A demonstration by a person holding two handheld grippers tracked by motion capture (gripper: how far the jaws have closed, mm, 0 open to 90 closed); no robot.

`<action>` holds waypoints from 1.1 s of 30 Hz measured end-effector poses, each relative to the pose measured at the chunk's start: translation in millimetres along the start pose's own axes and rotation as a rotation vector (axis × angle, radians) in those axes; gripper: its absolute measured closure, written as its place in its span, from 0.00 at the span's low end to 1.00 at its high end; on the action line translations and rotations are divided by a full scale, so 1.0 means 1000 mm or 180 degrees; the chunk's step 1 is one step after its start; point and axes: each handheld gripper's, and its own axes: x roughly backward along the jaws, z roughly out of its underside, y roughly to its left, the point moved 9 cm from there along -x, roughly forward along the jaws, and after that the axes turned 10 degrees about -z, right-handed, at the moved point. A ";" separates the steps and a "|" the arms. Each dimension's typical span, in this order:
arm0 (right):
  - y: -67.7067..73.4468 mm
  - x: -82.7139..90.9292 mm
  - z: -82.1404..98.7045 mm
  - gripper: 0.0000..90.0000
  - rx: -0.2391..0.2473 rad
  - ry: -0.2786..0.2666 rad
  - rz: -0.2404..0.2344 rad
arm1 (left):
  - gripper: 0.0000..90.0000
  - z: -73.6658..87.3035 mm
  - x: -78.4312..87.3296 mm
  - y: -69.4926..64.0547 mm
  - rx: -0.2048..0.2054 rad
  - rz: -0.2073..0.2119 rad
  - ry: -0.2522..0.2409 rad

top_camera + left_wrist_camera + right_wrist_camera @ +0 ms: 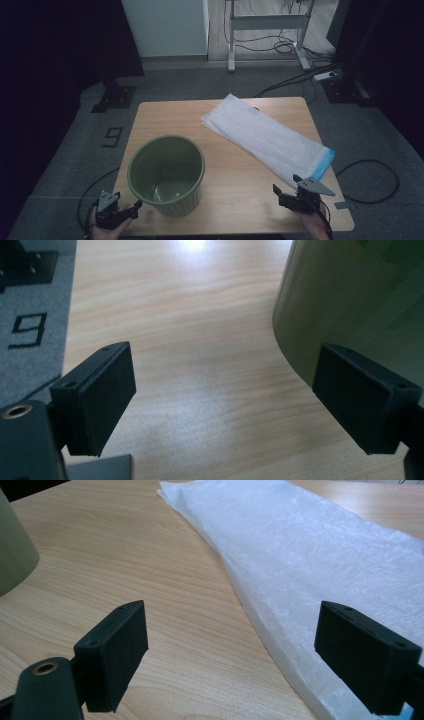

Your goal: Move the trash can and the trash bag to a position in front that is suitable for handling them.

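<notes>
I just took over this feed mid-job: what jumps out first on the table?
A green bin stands upright and empty at the table's near-left part. A folded white plastic bag with a blue end lies flat and diagonal across the far-right part. The left tool sits open just beside the bin's base, and the right tool sits open at the bag's near end; neither holds anything.

A single black digit "9" [114, 136] is marked on the grey carpet floor [75, 150], just beside the left edge of the table [235, 175]. The left gripper view shows the same "9" [28, 330] on the carpet beside the table edge. Nothing else is legible.
</notes>
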 end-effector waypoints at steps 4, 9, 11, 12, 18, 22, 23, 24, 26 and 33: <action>-0.004 -0.006 0.005 0.15 -0.0045 0.0047 0.0019 | 0.11 0.003 -0.002 -0.003 -0.0225 0.0045 -0.0012; -0.006 -0.011 0.008 0.15 -0.0088 0.0103 0.0055 | 0.11 0.011 -0.002 -0.011 -0.0653 0.0152 0.0092; -0.004 -0.010 0.007 0.15 -0.0071 0.0091 0.0067 | 0.11 0.009 0.000 -0.022 -0.0824 0.0324 0.0064; -0.001 -0.009 0.007 0.15 -0.0041 0.0081 0.0077 | 0.11 0.003 0.003 -0.037 -0.1003 0.0530 0.0017; 0.002 -0.002 0.009 0.15 -0.0030 0.0078 0.0050 | 0.09 -0.007 0.002 -0.080 -0.1343 0.1200 0.0077; 0.003 0.002 0.009 0.15 -0.0022 0.0043 0.0039 | 0.12 -0.010 -0.007 -0.097 -0.1540 0.1214 0.0104; 0.003 0.003 0.010 0.15 -0.0019 0.0048 0.0036 | 0.12 -0.011 -0.009 -0.100 -0.1581 0.1211 0.0110; 0.002 0.004 0.012 0.15 -0.0022 0.0056 0.0036 | 0.12 -0.013 -0.010 -0.103 -0.1597 0.1227 0.0103; 0.002 0.009 0.015 0.15 -0.0049 0.0074 0.0027 | 0.15 -0.018 -0.017 -0.114 -0.1623 0.1248 0.0048; 0.012 0.019 0.011 0.16 -0.0021 -0.0020 -0.0004 | 0.16 -0.028 -0.029 -0.139 -0.1702 0.1319 0.0036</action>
